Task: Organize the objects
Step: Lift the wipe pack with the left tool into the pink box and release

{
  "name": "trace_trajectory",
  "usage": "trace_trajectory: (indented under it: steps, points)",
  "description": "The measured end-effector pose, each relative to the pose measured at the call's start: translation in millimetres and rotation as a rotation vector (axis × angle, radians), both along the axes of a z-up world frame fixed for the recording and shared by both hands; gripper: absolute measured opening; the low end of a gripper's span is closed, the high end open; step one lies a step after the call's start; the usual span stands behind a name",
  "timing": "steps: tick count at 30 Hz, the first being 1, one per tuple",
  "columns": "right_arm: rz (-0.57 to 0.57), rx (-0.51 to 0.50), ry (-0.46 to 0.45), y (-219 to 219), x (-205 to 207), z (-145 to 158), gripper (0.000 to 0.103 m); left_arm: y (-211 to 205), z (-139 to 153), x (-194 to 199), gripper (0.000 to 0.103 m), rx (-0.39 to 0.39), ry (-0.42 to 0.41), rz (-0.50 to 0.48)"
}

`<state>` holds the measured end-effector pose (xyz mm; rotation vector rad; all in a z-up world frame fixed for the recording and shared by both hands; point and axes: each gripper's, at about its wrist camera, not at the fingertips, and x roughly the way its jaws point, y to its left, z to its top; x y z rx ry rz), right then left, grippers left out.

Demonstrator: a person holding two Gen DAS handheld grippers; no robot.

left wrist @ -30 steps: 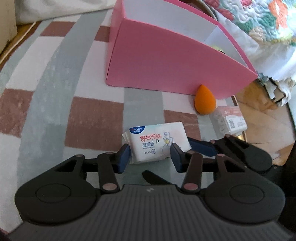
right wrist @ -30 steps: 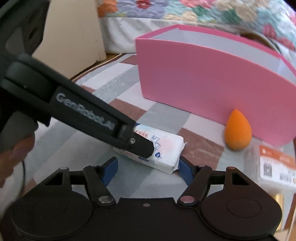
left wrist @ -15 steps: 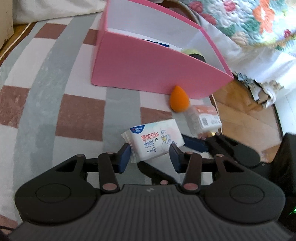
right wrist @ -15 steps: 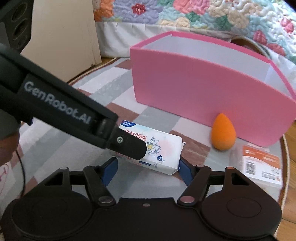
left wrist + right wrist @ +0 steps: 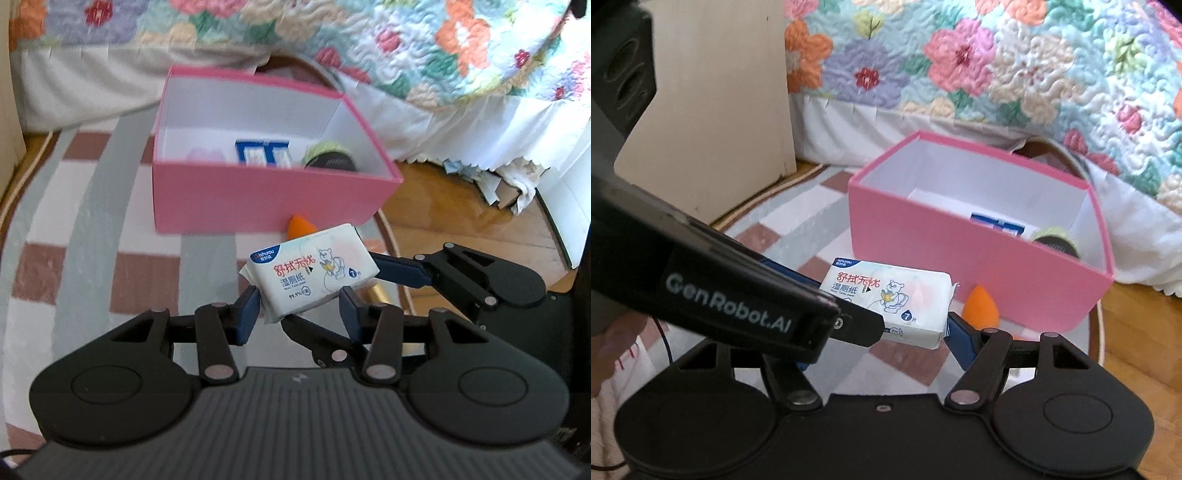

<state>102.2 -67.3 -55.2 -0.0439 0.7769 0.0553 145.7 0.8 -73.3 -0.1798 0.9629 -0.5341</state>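
Wet-wipe pack (image 5: 314,269) hangs clear of the rug, in front of the pink box (image 5: 258,199), clamped by both left tool (image 5: 299,306) and right tool (image 5: 875,332). Soft and pinched crosswise, it could twist free if either hand drifts apart.

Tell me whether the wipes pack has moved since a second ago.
Yes. The wipes pack has risen off the rug, nearer the pink box, which now shows its inside.

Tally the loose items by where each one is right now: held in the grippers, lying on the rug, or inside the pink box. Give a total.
Held by both grippers: 1, wet wipes pack
On rug: 1, orange sponge
Inside pink box: 3, blue packet, green-black item, pale pink item
Total: 5
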Motion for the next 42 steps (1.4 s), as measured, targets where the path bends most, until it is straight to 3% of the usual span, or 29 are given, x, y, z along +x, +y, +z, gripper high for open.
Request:
trace_trajectory:
  steps: [5, 14, 20, 29, 42]
  points:
    - [-0.004, -0.032, -0.027, -6, 9, 27, 0.074, -3, 28, 17, 0.045, -0.066, 0.012, 0.014]
    - [-0.018, -0.082, -0.078, -19, 31, 69, 0.074, -17, 68, 59, 0.045, -0.054, -0.017, 0.001]
    - [0.003, -0.084, -0.087, -37, 66, 82, 0.074, -25, 74, 102, 0.045, -0.050, 0.003, 0.030]
    - [0.019, 0.035, 0.031, -81, 133, 51, 0.074, -45, 32, 168, 0.045, -0.038, 0.125, 0.109]
    - [-0.100, 0.246, 0.231, -132, 198, -38, 0.074, -61, -59, 234, 0.045, -0.030, 0.286, 0.163]
